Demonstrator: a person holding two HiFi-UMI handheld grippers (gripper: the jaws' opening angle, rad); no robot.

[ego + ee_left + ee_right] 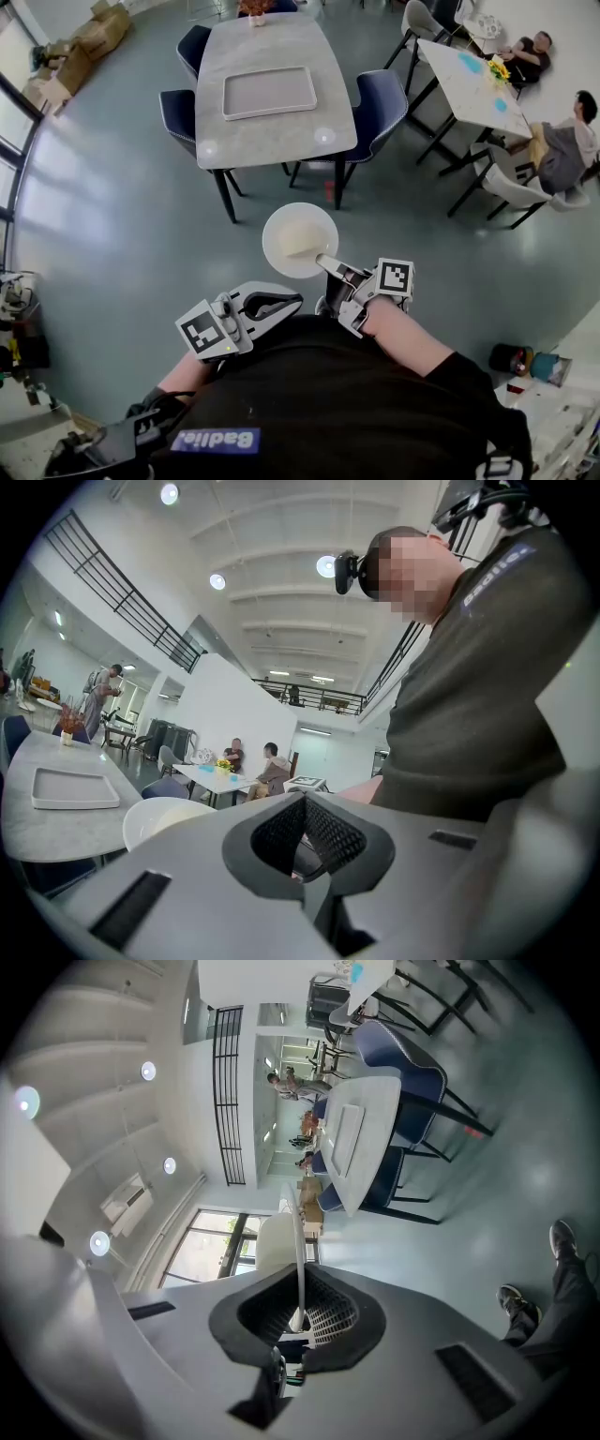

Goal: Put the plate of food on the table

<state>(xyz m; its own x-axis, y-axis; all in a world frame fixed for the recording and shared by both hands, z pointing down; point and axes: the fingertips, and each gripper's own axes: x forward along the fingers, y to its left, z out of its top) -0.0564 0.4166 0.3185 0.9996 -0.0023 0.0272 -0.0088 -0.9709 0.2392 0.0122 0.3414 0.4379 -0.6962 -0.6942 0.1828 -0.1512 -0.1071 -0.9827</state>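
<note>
Right gripper (325,263) pinches the rim of the plate (298,240), which is mid-frame over the floor and apparently carries pale food. Left gripper (284,305) jaws together, empty. The table (281,141), upper centre, is not yet reached; placement outstanding.

You stand in a large canteen-like hall: polished grey floor (122,216), a marble-topped desk (272,141) with padded blue chairs (380,103), people (565,150) seated by a second desk (464,94), a black-railed mezzanine (122,597), round ceiling lights (217,581), tall windows (202,1241), cardboard boxes (98,33).
</note>
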